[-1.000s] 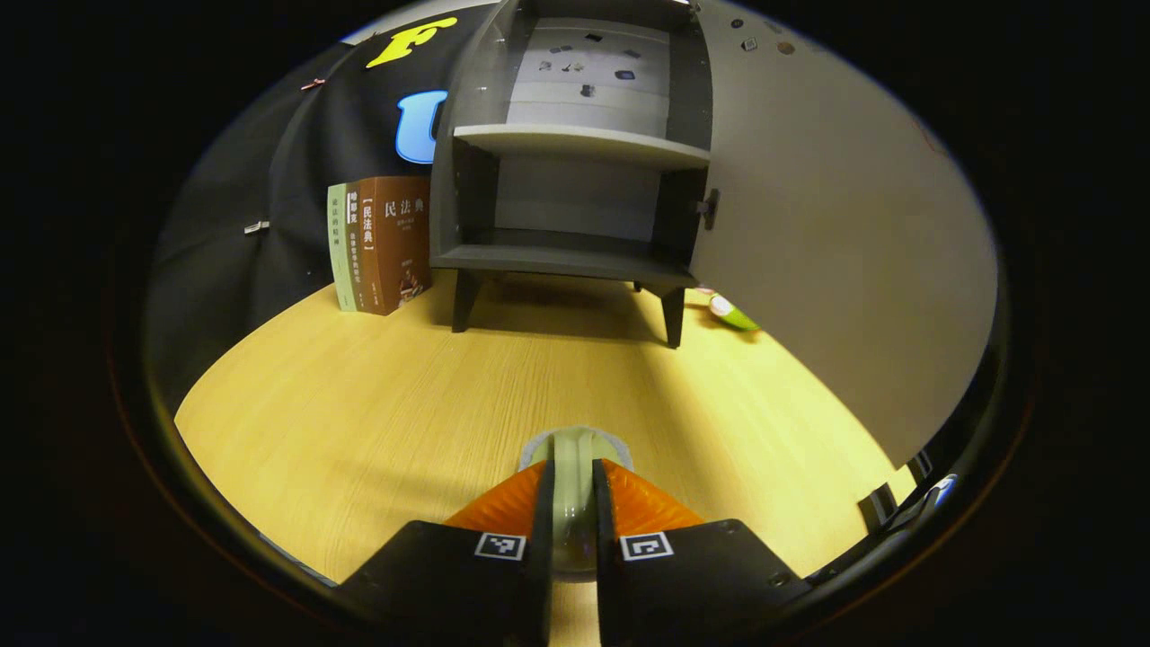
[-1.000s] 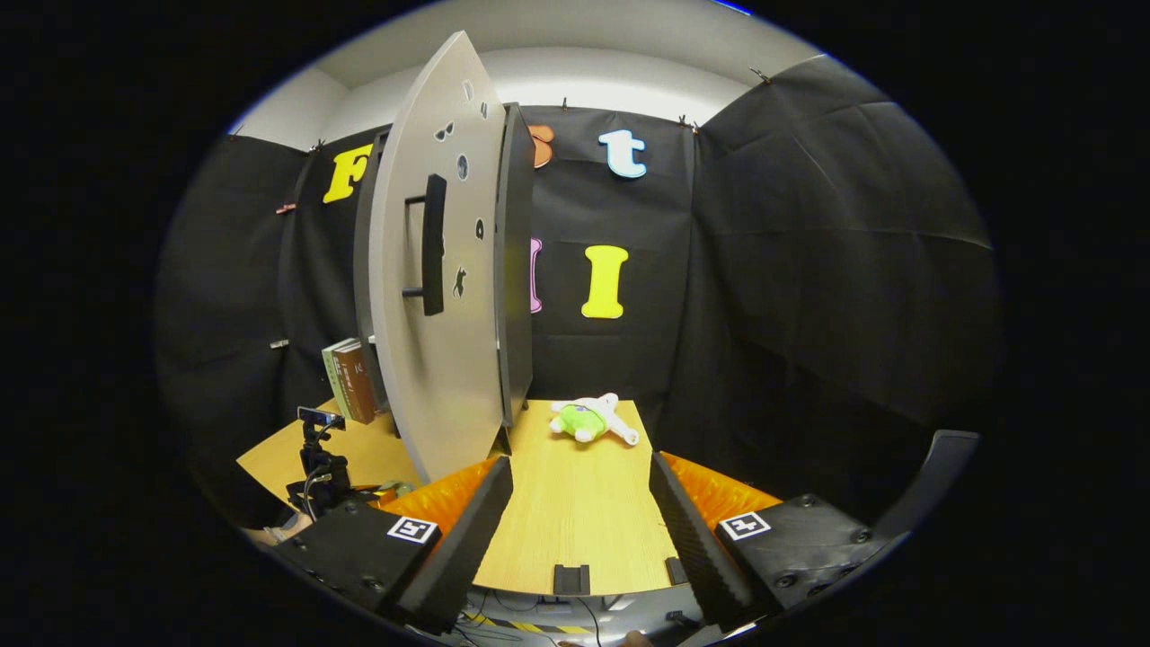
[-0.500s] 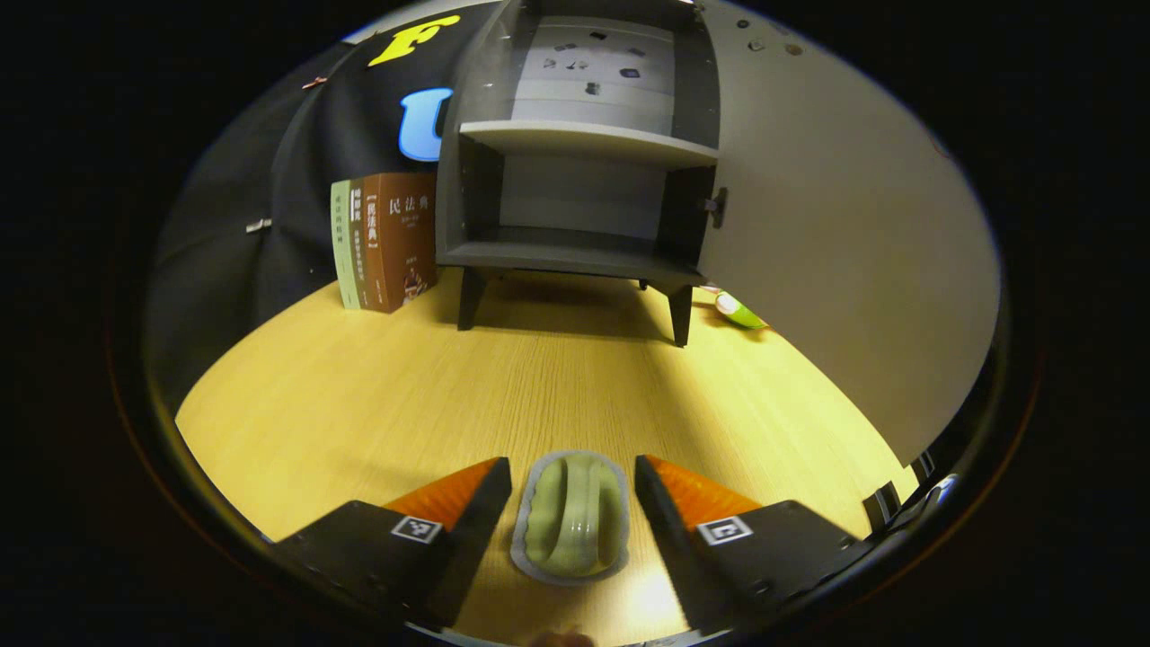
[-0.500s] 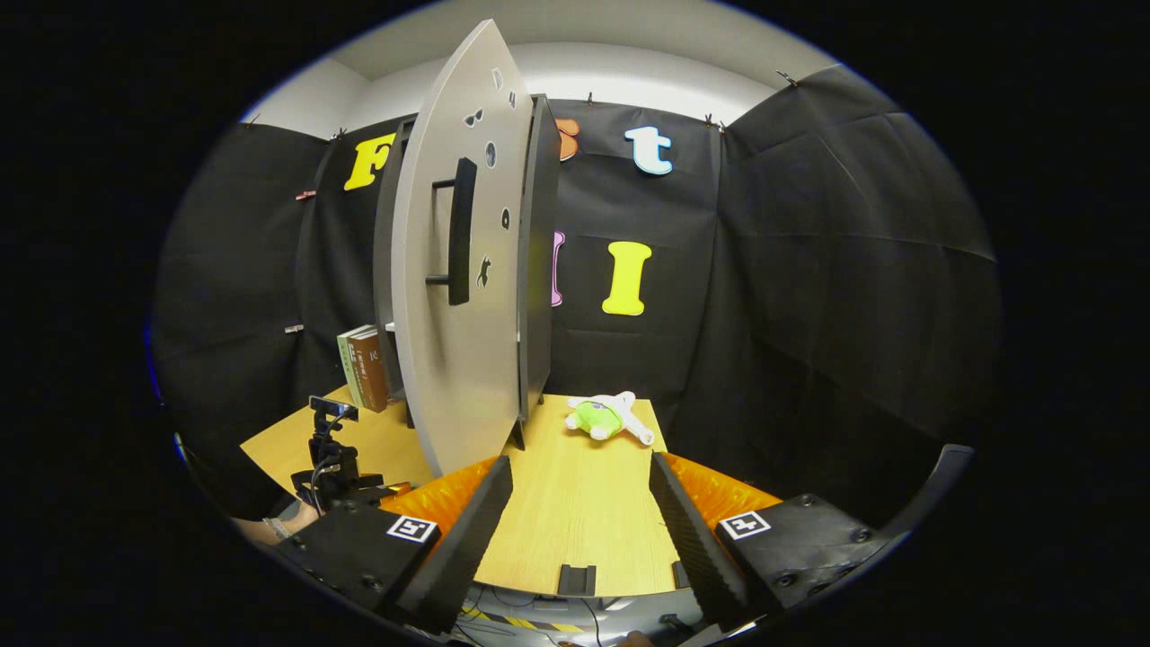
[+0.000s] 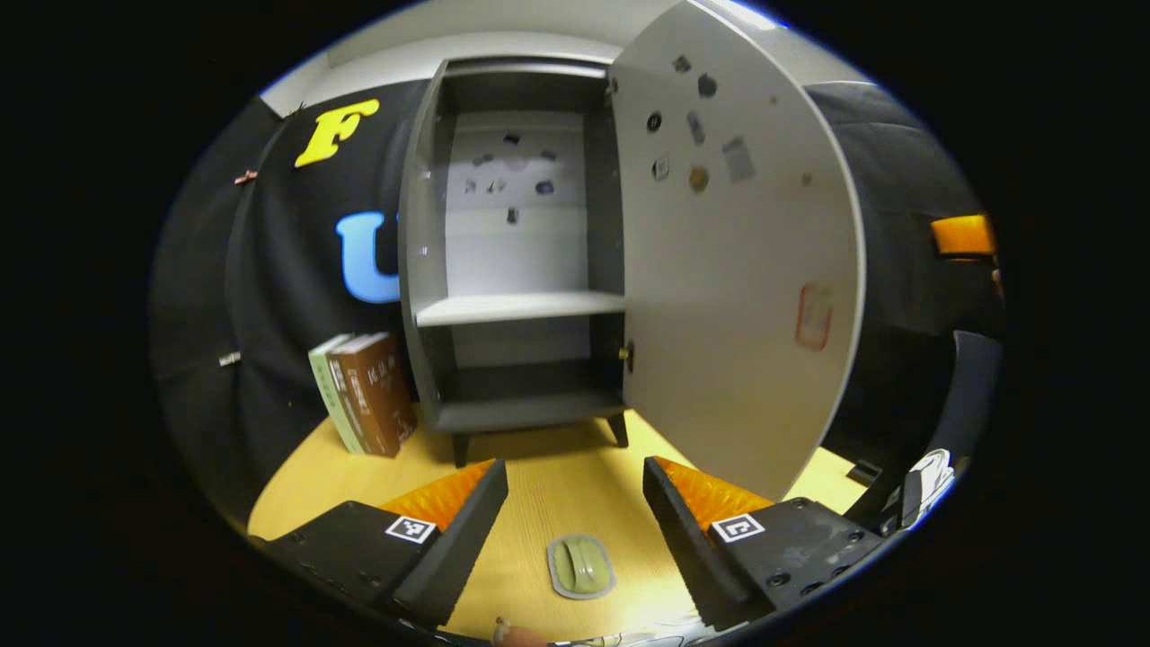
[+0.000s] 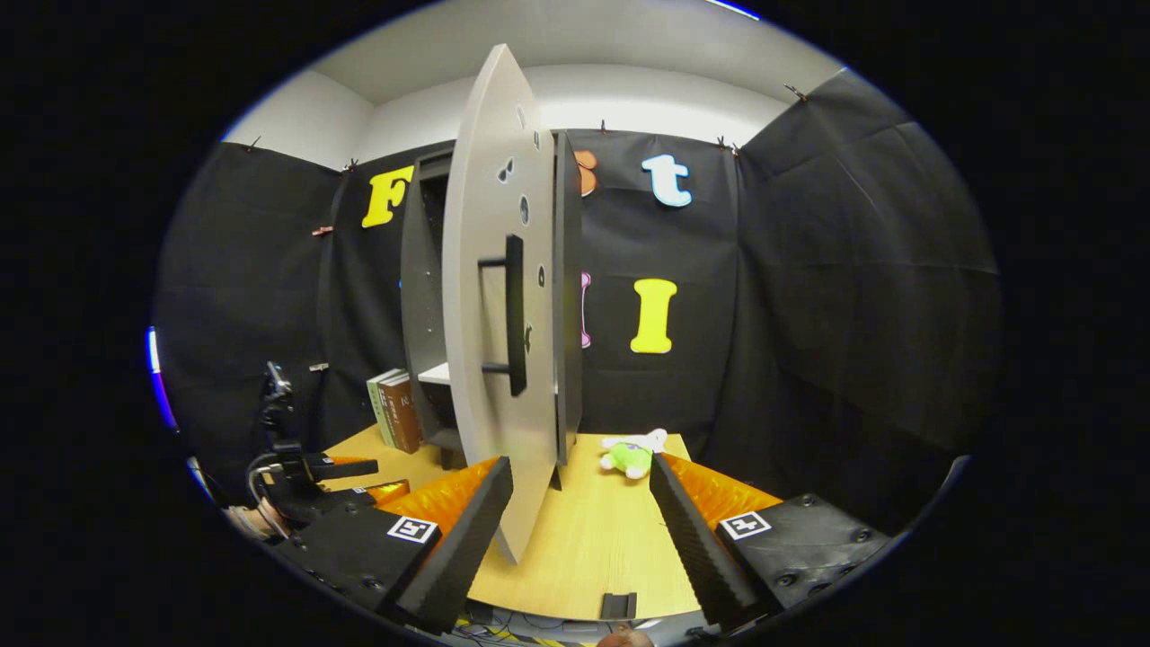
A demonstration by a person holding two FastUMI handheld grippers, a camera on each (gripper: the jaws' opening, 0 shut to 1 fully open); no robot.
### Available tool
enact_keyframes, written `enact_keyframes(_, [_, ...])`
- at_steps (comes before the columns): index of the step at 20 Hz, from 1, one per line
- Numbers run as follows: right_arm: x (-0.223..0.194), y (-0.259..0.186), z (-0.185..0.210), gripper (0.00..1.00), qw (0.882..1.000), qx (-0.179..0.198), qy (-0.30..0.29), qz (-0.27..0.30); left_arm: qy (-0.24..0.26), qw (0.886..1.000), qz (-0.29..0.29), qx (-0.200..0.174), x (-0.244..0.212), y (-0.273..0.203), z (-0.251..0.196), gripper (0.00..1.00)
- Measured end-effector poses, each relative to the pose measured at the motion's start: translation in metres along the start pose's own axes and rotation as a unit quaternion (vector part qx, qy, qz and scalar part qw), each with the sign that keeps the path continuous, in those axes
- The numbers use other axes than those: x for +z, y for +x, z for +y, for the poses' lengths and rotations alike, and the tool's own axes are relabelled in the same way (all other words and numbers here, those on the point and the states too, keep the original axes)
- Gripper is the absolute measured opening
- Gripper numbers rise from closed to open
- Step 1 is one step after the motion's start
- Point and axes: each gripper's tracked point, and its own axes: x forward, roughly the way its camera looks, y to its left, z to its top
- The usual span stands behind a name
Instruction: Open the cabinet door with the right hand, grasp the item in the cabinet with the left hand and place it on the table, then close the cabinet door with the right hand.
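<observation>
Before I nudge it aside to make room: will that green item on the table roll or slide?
The green item lies flat on a wide rim, so it probably won't roll. On the smooth wooden table it would likely slide. It looks glossy, possibly slippery.

— What's different with the green item (image 5: 581, 567)?
— The left hand-held gripper (image 5: 575, 503) no longer clamps it; jaws spread, it has lifted back, leaving the item flat on the bench (image 5: 557, 476).

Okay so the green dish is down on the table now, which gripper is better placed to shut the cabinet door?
Right. The right gripper is open and faces the door's outer side, with the black handle just ahead. The left gripper is open above the green dish and faces the door's inner side.
</observation>
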Motion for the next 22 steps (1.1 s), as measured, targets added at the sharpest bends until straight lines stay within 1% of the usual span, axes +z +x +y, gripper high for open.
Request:
enact_keyframes(4, [0.025, 0.023, 0.025, 0.98, 0.999, 0.023, -0.011, -0.036, -0.022, 0.999, -0.027, -0.038, 0.059, -0.036, -0.003, 0.95])
enact_keyframes(5, [0.028, 0.030, 0.030, 0.98, 0.999, 0.032, -0.013, -0.038, -0.020, 0.998, -0.023, -0.052, 0.069, -0.042, -0.003, 0.95])
enact_keyframes(6, [0.030, 0.036, 0.031, 0.98, 0.998, 0.038, -0.015, -0.041, -0.012, 0.998, -0.021, -0.058, 0.080, -0.048, 0.000, 0.94])
enact_keyframes(7, [0.035, 0.043, 0.030, 1.00, 0.998, 0.041, -0.018, -0.046, 0.002, 0.998, -0.023, -0.056, 0.092, -0.050, 0.006, 0.95])
enact_keyframes(9, [0.045, 0.056, 0.025, 0.98, 0.997, 0.048, -0.021, -0.058, 0.021, 0.998, -0.037, -0.035, 0.116, -0.050, 0.019, 0.94])
enact_keyframes(10, [0.051, 0.065, 0.021, 0.98, 0.996, 0.053, -0.016, -0.064, 0.015, 0.998, -0.047, -0.026, 0.126, -0.047, 0.019, 0.94])
enact_keyframes(11, [0.055, 0.074, 0.021, 0.98, 0.996, 0.066, -0.011, -0.066, -0.007, 0.998, -0.059, -0.026, 0.136, -0.044, 0.016, 0.94])
enact_keyframes(12, [0.057, 0.082, 0.023, 0.98, 0.994, 0.084, -0.008, -0.066, -0.034, 0.997, -0.069, -0.030, 0.143, -0.040, 0.010, 0.95])
enact_keyframes(13, [0.060, 0.089, 0.025, 0.98, 0.992, 0.102, -0.007, -0.067, -0.056, 0.995, -0.076, -0.028, 0.149, -0.037, 0.009, 0.95])
enact_keyframes(14, [0.062, 0.093, 0.030, 0.98, 0.990, 0.122, -0.006, -0.069, -0.063, 0.995, -0.079, -0.014, 0.153, -0.032, 0.017, 0.95])
enact_keyframes(15, [0.061, 0.096, 0.036, 0.98, 0.987, 0.145, 0.000, -0.068, -0.057, 0.995, -0.081, 0.010, 0.155, -0.029, 0.028, 0.94])
enact_keyframes(16, [0.060, 0.099, 0.042, 0.98, 0.985, 0.162, 0.006, -0.065, -0.049, 0.995, -0.080, 0.032, 0.155, -0.026, 0.040, 0.95])
enact_keyframes(17, [0.058, 0.099, 0.045, 0.95, 0.982, 0.177, 0.016, -0.064, -0.047, 0.995, -0.078, 0.043, 0.155, -0.023, 0.045, 0.94])
enact_keyframes(18, [0.057, 0.100, 0.050, 0.95, 0.980, 0.187, 0.020, -0.061, -0.051, 0.995, -0.078, 0.046, 0.153, -0.015, 0.047, 0.96])
enact_keyframes(20, [0.060, 0.106, 0.065, 0.95, 0.978, 0.199, 0.012, -0.062, -0.064, 0.994, -0.074, 0.044, 0.150, -0.013, 0.055, 0.95])
enact_keyframes(21, [0.061, 0.108, 0.075, 0.99, 0.977, 0.202, 0.005, -0.064, -0.065, 0.994, -0.073, 0.048, 0.150, -0.014, 0.063, 0.94])
enact_keyframes(22, [0.062, 0.112, 0.085, 0.95, 0.977, 0.203, 0.002, -0.066, -0.063, 0.994, -0.072, 0.054, 0.149, -0.014, 0.074, 0.96])
